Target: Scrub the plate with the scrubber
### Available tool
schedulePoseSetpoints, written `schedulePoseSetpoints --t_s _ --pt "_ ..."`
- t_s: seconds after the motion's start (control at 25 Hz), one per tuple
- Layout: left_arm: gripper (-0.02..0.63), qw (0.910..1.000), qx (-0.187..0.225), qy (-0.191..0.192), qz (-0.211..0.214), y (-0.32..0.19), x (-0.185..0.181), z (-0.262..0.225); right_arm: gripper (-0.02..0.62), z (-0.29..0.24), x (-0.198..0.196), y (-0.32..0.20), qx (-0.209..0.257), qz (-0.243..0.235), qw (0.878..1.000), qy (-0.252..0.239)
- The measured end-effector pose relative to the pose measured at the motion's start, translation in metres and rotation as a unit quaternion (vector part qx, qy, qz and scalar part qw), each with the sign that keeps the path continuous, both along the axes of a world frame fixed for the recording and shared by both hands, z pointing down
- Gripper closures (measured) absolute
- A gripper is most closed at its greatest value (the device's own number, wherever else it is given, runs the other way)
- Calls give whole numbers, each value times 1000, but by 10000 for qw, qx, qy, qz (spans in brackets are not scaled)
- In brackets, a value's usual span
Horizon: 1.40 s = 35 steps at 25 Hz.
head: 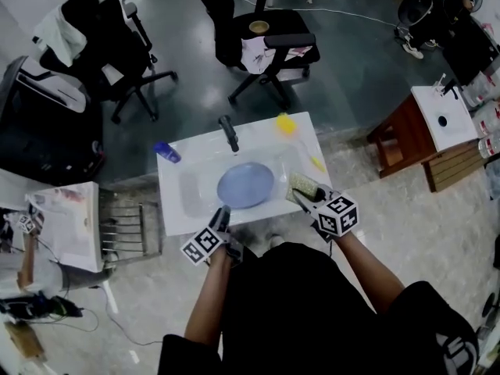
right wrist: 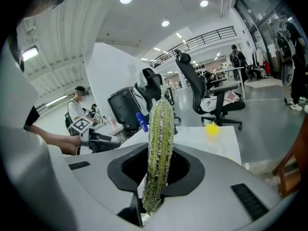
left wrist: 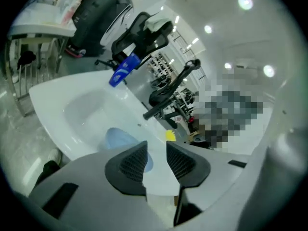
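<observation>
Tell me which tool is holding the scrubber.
The right tool, shut on the green scrubber; the left tool is open with nothing between its jaws.

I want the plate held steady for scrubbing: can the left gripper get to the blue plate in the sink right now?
Probably yes. The left gripper is open and empty at the near edge of the sink; the plate lies just ahead, with nothing between.
</observation>
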<state>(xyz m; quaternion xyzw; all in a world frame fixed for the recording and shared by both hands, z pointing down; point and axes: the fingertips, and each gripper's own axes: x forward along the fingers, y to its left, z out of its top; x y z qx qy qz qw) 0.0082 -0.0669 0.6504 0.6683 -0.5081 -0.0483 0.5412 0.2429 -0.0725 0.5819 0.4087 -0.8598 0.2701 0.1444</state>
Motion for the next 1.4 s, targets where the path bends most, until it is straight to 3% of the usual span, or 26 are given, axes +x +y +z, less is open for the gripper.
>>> schedulePoseSetpoints --t_s 0.16,0.32,0.52,0.64,1.04,1.4 --pt "489 9915 1264 -306 62 0 -5 -65 537 -15 -11 0 346 127 9993 116" --pt "511 9641 2314 -1282 241 8 -10 -118 537 -27 -30 -2 705 109 9972 230" --pt "544 9406 2658 -2103 204 18 -22 -141 537 -35 -63 3 869 -215 9957 239" --pt "578 9302 2745 -2416 326 25 -26 -145 537 -42 -72 8 978 -97 9947 295" --pt "594 9210 2857 -2498 883 43 -71 -146 538 -70 -84 32 1320 951 9846 648" --pt "594 9325 2764 -2015 1162 71 -135 -143 538 -82 -141 77 1308 1325 9781 929"
